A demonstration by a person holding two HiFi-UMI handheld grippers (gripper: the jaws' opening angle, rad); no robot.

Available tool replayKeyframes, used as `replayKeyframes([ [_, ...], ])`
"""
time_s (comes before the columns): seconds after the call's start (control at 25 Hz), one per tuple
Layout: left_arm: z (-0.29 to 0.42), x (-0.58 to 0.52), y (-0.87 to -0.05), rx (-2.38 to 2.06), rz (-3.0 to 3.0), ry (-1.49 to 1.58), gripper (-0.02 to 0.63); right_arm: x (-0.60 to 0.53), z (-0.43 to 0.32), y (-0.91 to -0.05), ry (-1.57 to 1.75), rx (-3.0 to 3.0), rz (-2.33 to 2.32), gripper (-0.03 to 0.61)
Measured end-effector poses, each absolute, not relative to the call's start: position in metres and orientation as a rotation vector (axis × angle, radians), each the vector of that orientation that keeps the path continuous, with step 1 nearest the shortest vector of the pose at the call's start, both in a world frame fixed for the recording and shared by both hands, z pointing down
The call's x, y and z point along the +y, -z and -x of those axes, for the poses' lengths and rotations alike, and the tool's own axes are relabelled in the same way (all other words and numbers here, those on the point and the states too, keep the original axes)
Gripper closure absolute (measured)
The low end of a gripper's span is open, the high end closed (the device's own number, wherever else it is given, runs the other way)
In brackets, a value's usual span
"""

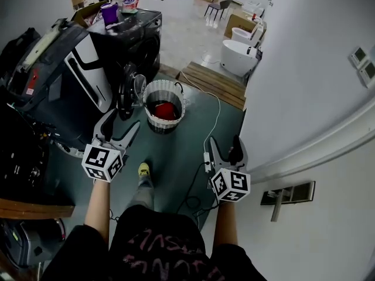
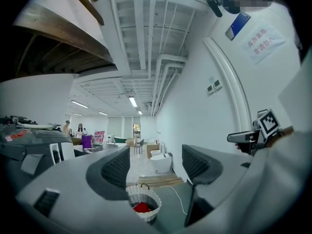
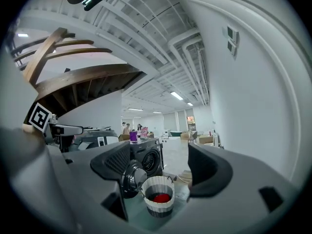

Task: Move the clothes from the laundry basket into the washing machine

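Observation:
A white round laundry basket (image 1: pixel 164 104) stands on the green floor with red clothes (image 1: pixel 166 110) inside. Just left of it is the dark washing machine (image 1: pixel 137 43), its round door (image 1: pixel 127 91) swung open. My left gripper (image 1: pixel 122 132) is held level, short of the basket, jaws open and empty. My right gripper (image 1: pixel 224 148) is to the right, also open and empty. In the left gripper view the basket (image 2: pixel 143 203) sits low between the jaws; in the right gripper view the basket (image 3: pixel 158 200) stands beside the machine door (image 3: pixel 134 176).
A white cable (image 1: pixel 214 120) runs across the floor by the right gripper. A wooden pallet (image 1: pixel 214 82) and white tubs (image 1: pixel 240 56) lie beyond the basket. A purple bottle (image 1: pixel 109 13) stands on the machine. Dark equipment (image 1: pixel 41 81) crowds the left; a white wall (image 1: pixel 316 98) runs along the right.

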State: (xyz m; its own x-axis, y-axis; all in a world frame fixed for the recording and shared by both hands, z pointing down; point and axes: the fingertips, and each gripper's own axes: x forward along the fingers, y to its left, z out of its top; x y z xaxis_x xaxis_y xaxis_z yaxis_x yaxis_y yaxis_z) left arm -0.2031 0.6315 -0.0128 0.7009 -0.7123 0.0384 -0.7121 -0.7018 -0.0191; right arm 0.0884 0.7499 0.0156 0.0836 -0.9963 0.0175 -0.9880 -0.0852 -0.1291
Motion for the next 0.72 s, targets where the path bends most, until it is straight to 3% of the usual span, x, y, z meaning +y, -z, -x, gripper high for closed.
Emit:
replayKeyframes([
  [0.28, 0.188, 0.542, -0.012, 1.189, 2.928, 0.075, 0.281, 0.662, -0.101, -0.034, 0.205, 2.061, 2.277, 0.202],
  [0.72, 0.176, 0.311, -0.012, 1.126, 2.994, 0.101, 0.281, 0.447, -0.117, -0.018, 0.254, 1.983, 2.31, 0.207],
])
